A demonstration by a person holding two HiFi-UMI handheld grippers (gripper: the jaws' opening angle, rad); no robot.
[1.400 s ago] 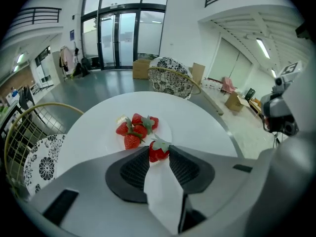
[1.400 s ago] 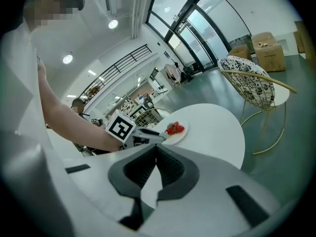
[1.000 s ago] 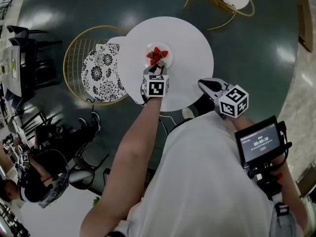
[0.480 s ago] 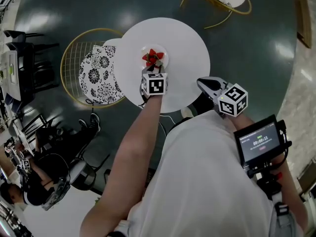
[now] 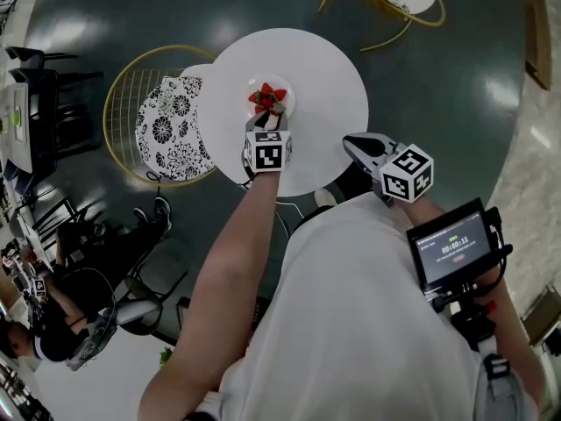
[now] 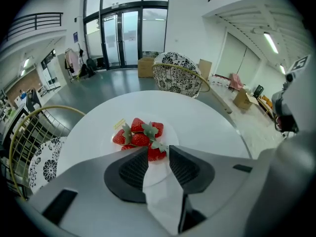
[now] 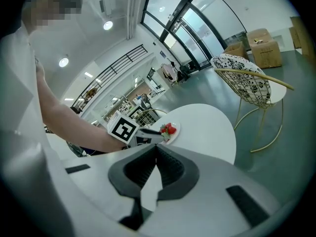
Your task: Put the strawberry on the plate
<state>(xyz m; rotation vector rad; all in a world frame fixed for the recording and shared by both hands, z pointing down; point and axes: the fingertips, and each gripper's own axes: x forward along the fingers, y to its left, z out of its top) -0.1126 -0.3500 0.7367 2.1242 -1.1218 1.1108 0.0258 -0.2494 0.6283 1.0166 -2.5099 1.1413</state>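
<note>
**A:** How much room near the rim?

**B:** The right hand-held gripper (image 7: 154, 147) hangs clenched and empty by the near rim of the surface (image 6: 212, 122). There is bare white all round the plate (image 6: 172, 132).

**A:** And the left?

**B:** The left hand-held gripper (image 6: 157, 150) is released, its jaws apart. The strawberries (image 6: 139, 135) lie on the plate, the nearest at its tips.

**A:** Any change?

**B:** Hardly any since half a second ago. The forearm is stretched straight out.

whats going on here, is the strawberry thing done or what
A person holds a gripper in each hand. The left gripper is at the plate on the round white table, jaws apart, with the strawberries lying on the plate at its tips. The right gripper is shut and empty, held aside. It looks about done.
</note>
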